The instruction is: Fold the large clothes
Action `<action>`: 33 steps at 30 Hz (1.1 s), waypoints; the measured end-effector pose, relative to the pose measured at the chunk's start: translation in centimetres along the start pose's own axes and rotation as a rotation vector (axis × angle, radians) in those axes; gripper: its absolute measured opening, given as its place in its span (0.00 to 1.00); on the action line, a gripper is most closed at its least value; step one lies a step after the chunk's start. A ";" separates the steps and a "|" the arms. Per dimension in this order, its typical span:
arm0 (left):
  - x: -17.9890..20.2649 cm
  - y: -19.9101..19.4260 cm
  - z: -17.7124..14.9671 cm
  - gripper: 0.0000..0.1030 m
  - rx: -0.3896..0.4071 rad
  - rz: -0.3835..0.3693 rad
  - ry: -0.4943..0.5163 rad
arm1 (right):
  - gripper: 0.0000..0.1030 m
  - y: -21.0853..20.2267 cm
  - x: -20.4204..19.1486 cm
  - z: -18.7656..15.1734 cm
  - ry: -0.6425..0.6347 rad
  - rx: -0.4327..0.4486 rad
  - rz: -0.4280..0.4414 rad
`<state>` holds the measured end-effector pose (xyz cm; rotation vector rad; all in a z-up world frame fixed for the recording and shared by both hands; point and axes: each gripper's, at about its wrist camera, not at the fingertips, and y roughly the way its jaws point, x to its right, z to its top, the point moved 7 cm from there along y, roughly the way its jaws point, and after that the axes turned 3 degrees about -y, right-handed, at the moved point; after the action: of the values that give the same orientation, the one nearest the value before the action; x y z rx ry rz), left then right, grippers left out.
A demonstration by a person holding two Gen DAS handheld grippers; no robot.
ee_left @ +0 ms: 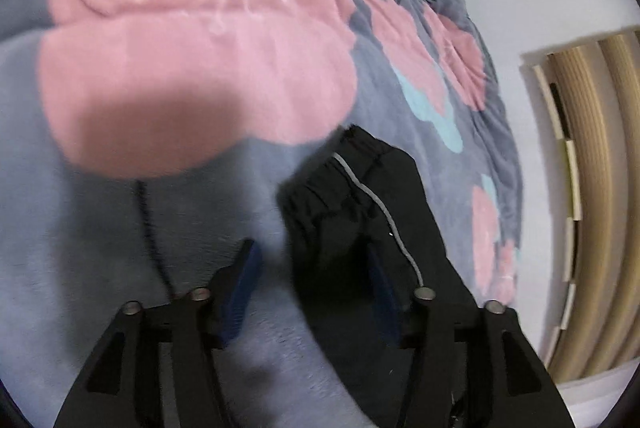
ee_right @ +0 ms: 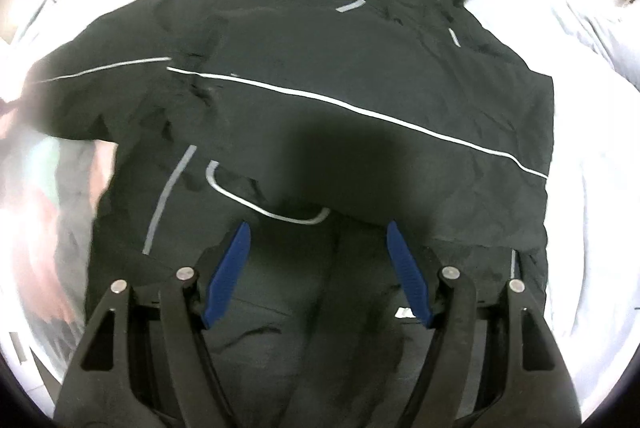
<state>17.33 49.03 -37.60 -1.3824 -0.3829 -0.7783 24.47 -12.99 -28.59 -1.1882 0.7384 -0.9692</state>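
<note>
A black jacket (ee_right: 340,68) with thin grey-white piping lies spread flat on the bed, hood at the far end, one sleeve folded across its body. My right gripper (ee_right: 318,232) is open and empty, hovering over the jacket's lower part. In the left wrist view, the jacket's other sleeve (ee_left: 360,212) with its gathered cuff lies on the blanket. My left gripper (ee_left: 310,248) is open, its fingers to either side of the sleeve's left edge, below the cuff. The image is blurred.
The bed is covered by a grey-blue fleece blanket (ee_left: 100,228) with pink and light blue shapes. A thin dark cord (ee_left: 150,228) lies on it left of the sleeve. A white wall and a wooden slatted frame (ee_left: 592,188) stand at the right.
</note>
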 end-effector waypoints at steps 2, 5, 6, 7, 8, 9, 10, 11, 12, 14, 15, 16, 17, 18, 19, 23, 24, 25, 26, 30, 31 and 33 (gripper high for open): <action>0.2 1.0 -0.1 0.66 0.000 -0.002 0.014 | 0.67 0.0 -1.2 0.4 -0.011 0.005 0.004; 0.8 1.8 0.0 0.63 0.020 0.015 0.051 | 0.67 0.3 -2.8 1.1 -0.015 0.008 0.046; 1.1 1.9 0.0 0.39 0.025 0.019 0.066 | 0.67 0.4 -3.3 1.4 -0.016 0.008 0.062; 1.4 1.8 -0.1 0.22 0.025 0.014 0.080 | 0.67 0.6 -3.6 1.6 -0.017 0.008 0.071; 1.9 1.4 -0.1 0.20 0.044 0.024 0.099 | 0.66 0.9 -3.9 2.0 -0.019 0.008 0.079; 2.4 1.1 0.1 0.17 0.059 0.025 0.114 | 0.66 1.1 -4.1 2.4 -0.021 0.012 0.084; 2.9 0.6 0.1 0.16 0.072 0.025 0.129 | 0.65 1.4 -4.3 3.1 -0.021 0.020 0.092; 3.6 -0.4 -0.1 0.16 0.093 0.019 0.151 | 0.65 1.7 -4.5 3.8 -0.022 0.026 0.101; 4.1 -1.2 -0.3 0.15 0.107 0.012 0.168 | 0.64 2.1 -4.9 4.8 -0.027 0.041 0.111; 5.1 -2.5 -0.6 0.15 0.127 0.001 0.197 | 0.44 2.6 -5.7 6.3 -0.045 0.063 0.109; 5.7 -3.4 -1.0 0.15 0.138 -0.001 0.222 | 0.34 3.3 -6.5 7.3 -0.062 0.064 0.114; 6.0 -4.0 -1.3 0.15 0.143 0.000 0.237 | 0.21 3.8 -7.1 7.9 -0.068 0.066 0.127; 6.3 -4.5 -1.6 0.15 0.147 -0.002 0.249 | 0.18 4.5 -7.9 8.6 -0.073 0.073 0.147; 6.7 -5.0 -1.9 0.15 0.150 -0.006 0.262 | 0.18 5.2 -8.4 9.0 -0.077 0.074 0.149; 6.9 -5.4 -2.1 0.15 0.152 -0.006 0.272 | 0.18 6.3 -8.9 9.3 -0.085 0.061 0.136; 9.3 -7.0 -4.0 0.14 0.161 -0.021 0.359 | 0.18 10.3 -9.6 9.2 -0.076 0.006 0.152; 10.1 -7.5 -4.6 0.14 0.161 -0.026 0.389 | 0.18 10.4 -9.5 9.2 -0.063 0.006 0.166; 10.7 -7.8 -5.1 0.14 0.162 -0.029 0.410 | 0.17 10.3 -9.2 9.2 -0.047 0.003 0.188; 11.9 -8.3 -6.0 0.14 0.164 -0.036 0.450 | 0.17 10.1 -8.9 9.2 -0.040 0.001 0.201; 16.3 -9.6 -10.0 0.12 0.158 -0.074 0.580 | 0.19 7.5 -7.8 8.4 -0.036 0.023 0.202; 17.1 -9.9 -10.9 0.12 0.156 -0.078 0.606 | 0.20 6.8 -7.5 8.1 -0.034 0.032 0.208; 20.0 -10.3 -14.0 0.12 0.139 -0.103 0.691 | 0.21 4.8 -6.5 7.1 -0.025 0.058 0.226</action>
<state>21.55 30.23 -19.36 -0.8949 0.0366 -1.2297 29.05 -3.75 -31.71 -1.0395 0.8011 -0.7816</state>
